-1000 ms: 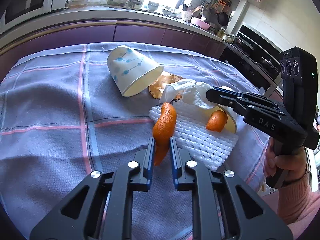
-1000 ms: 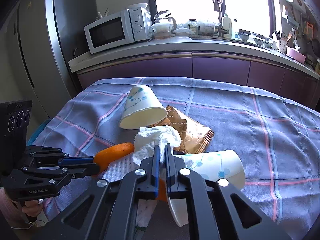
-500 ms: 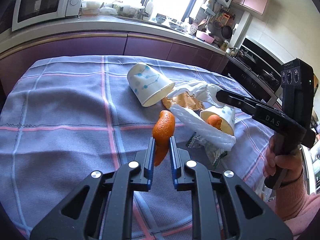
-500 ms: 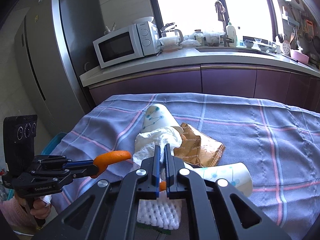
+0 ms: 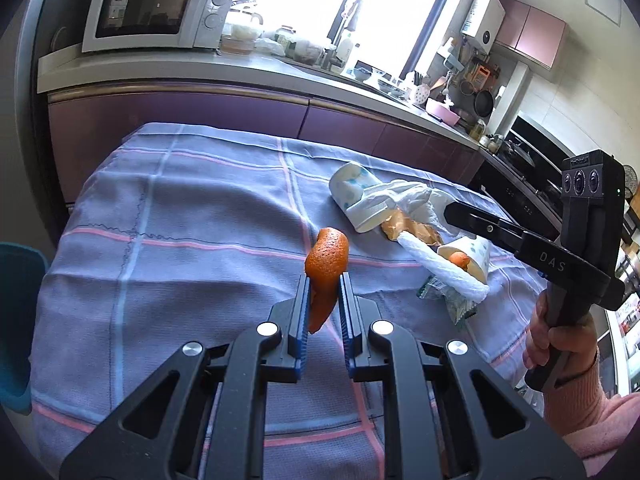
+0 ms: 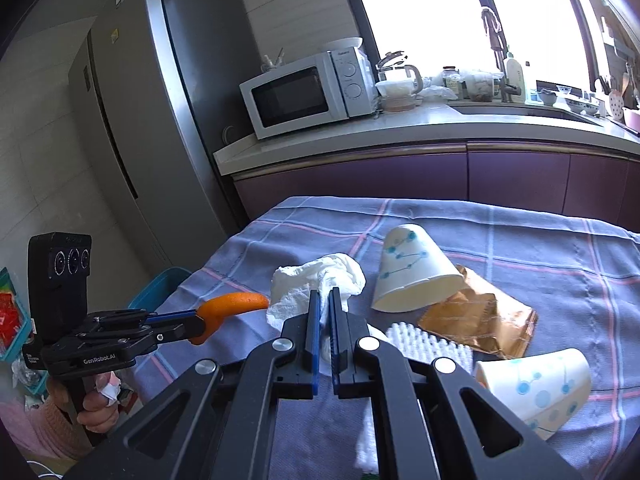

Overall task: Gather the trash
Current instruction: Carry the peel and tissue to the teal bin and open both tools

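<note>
Both hands loaded, mid-carry over the checked tablecloth (image 5: 192, 240). Left gripper (image 5: 325, 300) pinching a curl of orange peel (image 5: 326, 264) — jaws nearly together, clamped on the lower half, the rest standing up above the tips. Right gripper (image 6: 325, 300) pressed shut on a crumpled white tissue (image 6: 316, 280), most of the wad bulging out past the tips and to the left.

To carry well: keep both grips firm and the hands level — no sudden roll of the wrist, since the peel is stiff, curved and held by little surface, so likely to pivot or slip out sideways. Tissue light and floppy; held by a fold only, so best moved smoothly, clear of the cups, to avoid snagging.

Likely destination: the blue bin (image 6: 160, 288) just off the table's left edge, partly visible beyond the cloth — a guess, not certain. Release only once each load hangs over the opening; open one hand at a time so a miss is easy to spot.

Left on the table: a paper cup (image 6: 412, 276) on its side, a second paper cup (image 6: 540, 384) nearer, with more peel (image 5: 459, 258) in its mouth, a brown wrapper (image 6: 480, 320) between them, white foam netting (image 6: 424, 344) and a small green packet (image 5: 436, 286). Plenty to fetch yet.
</note>
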